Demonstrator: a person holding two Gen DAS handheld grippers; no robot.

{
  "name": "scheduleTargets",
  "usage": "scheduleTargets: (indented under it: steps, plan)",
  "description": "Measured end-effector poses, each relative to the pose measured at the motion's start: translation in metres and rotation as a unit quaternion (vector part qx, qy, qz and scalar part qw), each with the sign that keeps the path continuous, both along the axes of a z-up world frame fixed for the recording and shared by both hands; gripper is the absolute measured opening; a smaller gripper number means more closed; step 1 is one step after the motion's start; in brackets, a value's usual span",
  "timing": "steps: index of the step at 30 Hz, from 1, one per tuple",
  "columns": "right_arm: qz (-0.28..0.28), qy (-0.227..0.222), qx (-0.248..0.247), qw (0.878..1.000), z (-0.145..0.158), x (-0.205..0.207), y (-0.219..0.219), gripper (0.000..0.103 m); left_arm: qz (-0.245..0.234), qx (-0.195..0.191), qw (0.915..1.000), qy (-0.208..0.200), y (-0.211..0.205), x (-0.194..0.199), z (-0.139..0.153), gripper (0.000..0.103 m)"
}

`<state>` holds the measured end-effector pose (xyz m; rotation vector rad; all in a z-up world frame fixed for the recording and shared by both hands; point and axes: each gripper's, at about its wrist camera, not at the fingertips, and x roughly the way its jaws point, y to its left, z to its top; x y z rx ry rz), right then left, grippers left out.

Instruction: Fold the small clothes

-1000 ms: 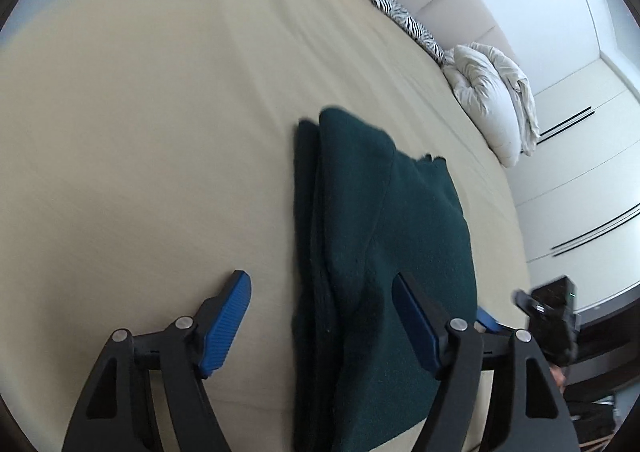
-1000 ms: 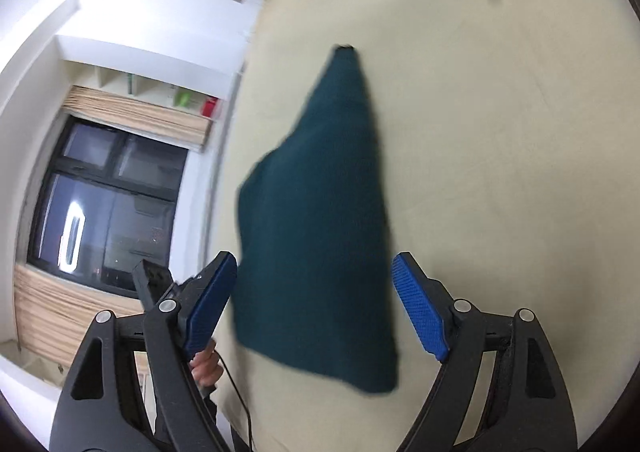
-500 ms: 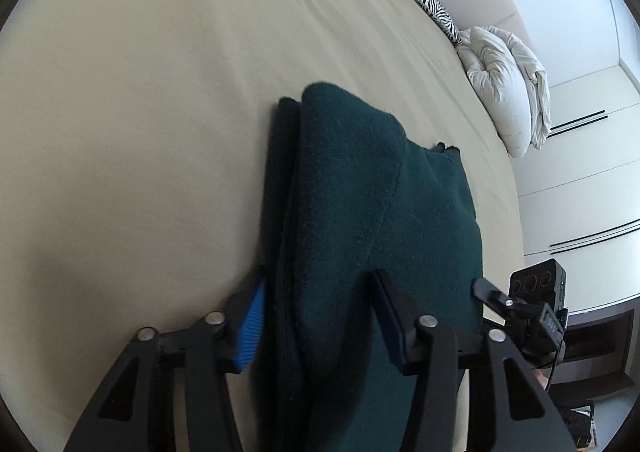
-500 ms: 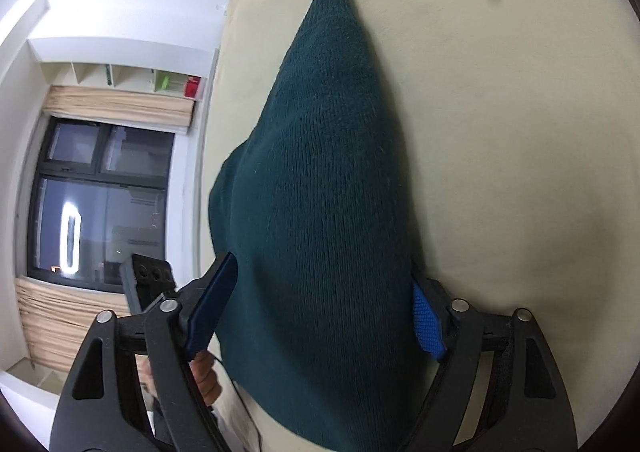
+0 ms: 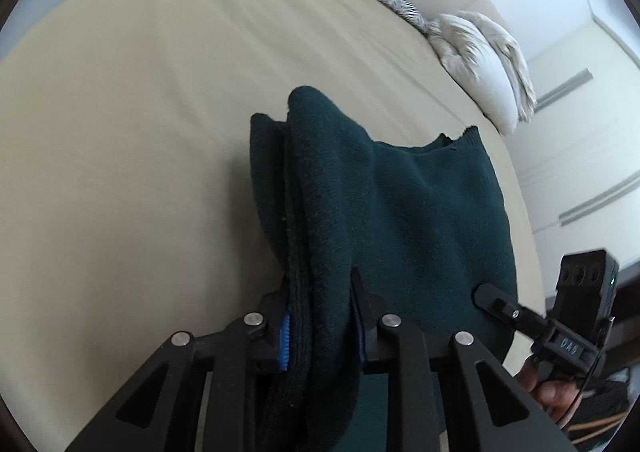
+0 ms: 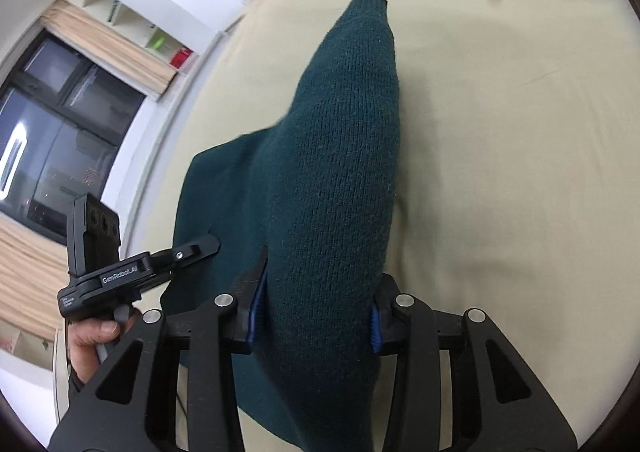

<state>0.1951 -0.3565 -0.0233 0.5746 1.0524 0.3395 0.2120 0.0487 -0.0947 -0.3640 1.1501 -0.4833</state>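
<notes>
I am clamping my left gripper (image 5: pixel 320 316) on the near left edge of the dark green sweater (image 5: pixel 400 212), pinching several stacked layers so they are travelling together. I am clenching my right gripper (image 6: pixel 316 312) on the near right edge, where the knit is bulging between the pads. The sweater is lying partly folded on the beige bed (image 5: pixel 120 132), its far end resting there as a hinge for the next fold.

The dark green garment (image 5: pixel 400 212) bulges over both sets of jaws, hiding their blue pads almost entirely; its near end runs off each picture's bottom edge, and the bed's (image 5: pixel 120 132) far edge looks smeared.
</notes>
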Motion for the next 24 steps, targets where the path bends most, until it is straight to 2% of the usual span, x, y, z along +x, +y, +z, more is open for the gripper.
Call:
scheduleTargets:
  steps: [3, 7, 9, 12, 14, 16, 18, 21, 24]
  plan:
    - [0.000, -0.009, 0.016, 1.000, 0.017, -0.040, -0.007, 0.037, -0.019, 0.005, 0.9997, -0.014, -0.004, -0.035, 0.012, 0.025]
    - [-0.006, -0.012, 0.042, 0.999, 0.023, -0.106, -0.026, 0.037, -0.042, 0.006, 0.9987, -0.029, -0.011, -0.084, 0.019, 0.025]
    - [-0.012, -0.009, 0.052, 0.999, 0.016, -0.134, -0.032, 0.037, -0.051, 0.015, 0.9980, -0.033, -0.017, -0.104, 0.015, 0.025]
    - [-0.027, 0.012, 0.067, 0.997, -0.007, -0.162, -0.040, 0.037, -0.053, 0.020, 0.9983, -0.010, -0.022, -0.121, -0.011, 0.026]
    - [-0.031, 0.031, 0.072, 0.996, -0.033, -0.168, -0.039, 0.038, -0.045, 0.046, 0.9979, 0.011, -0.026, -0.124, -0.040, 0.030]
    - [-0.050, 0.057, 0.081, 0.994, -0.064, -0.169, -0.042, 0.042, -0.035, 0.048, 0.9982, 0.004, -0.024, -0.128, -0.055, 0.036]
    - [-0.057, 0.032, 0.137, 0.988, -0.083, -0.175, -0.055, 0.043, -0.023, 0.049, 0.9985, -0.006, -0.022, -0.133, -0.055, 0.037]
    - [-0.057, 0.010, 0.138, 0.989, -0.083, -0.180, -0.054, 0.043, -0.026, 0.080, 0.9961, -0.026, -0.027, -0.137, -0.054, 0.042]
    - [-0.058, 0.013, 0.143, 0.988, -0.081, -0.179, -0.053, 0.044, -0.020, 0.069, 0.9971, -0.026, -0.026, -0.135, -0.056, 0.044]
